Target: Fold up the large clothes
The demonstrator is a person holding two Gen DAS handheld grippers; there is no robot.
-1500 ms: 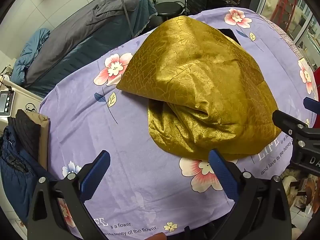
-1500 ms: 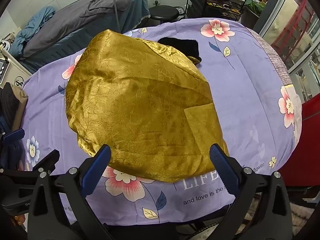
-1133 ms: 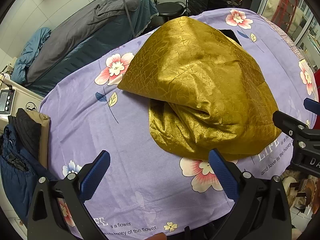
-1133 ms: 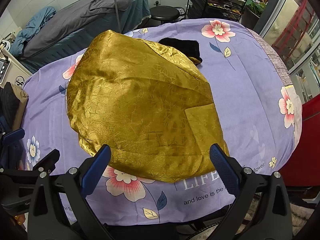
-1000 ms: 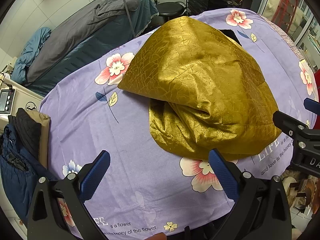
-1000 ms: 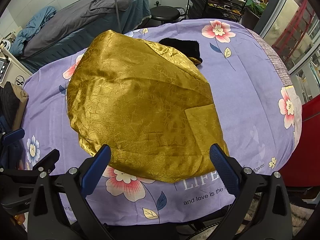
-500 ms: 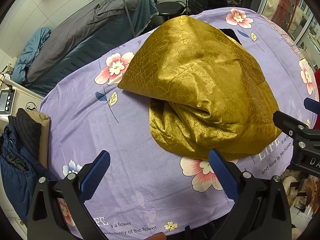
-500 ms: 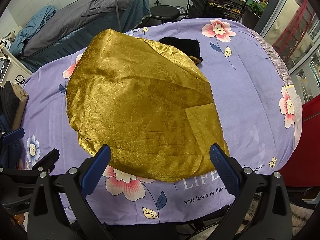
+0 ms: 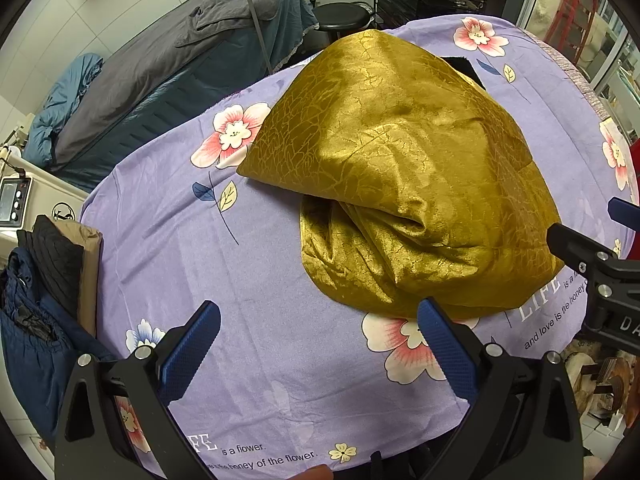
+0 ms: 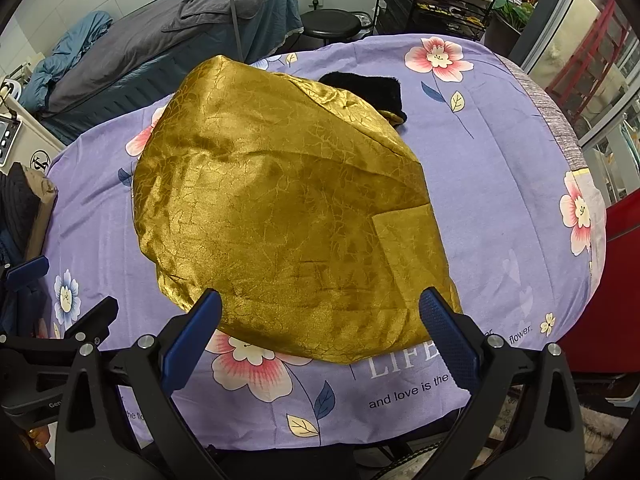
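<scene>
Gold crackle-pattern garment (image 10: 280, 216), purple floral sheet w/ pink flowers (image 10: 500, 184), black fuzzy trim (image 10: 368, 88), blue gripper pads (image 10: 192, 336).

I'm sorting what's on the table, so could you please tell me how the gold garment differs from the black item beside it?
The gold garment is shiny and crackle-patterned; the black item looks matte and fuzzy. The gold garment is far larger, spread over much of the purple floral sheet, while the black item peeks out at its far edge, partly covered. Both lie on that sheet, untouched by either gripper.

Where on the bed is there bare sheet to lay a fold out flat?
Bare purple floral sheet lies left of the shiny gold garment, up to the dark clothes pile. Another bare patch runs right of the garment. The far middle is crowded by a black furry item.
</scene>
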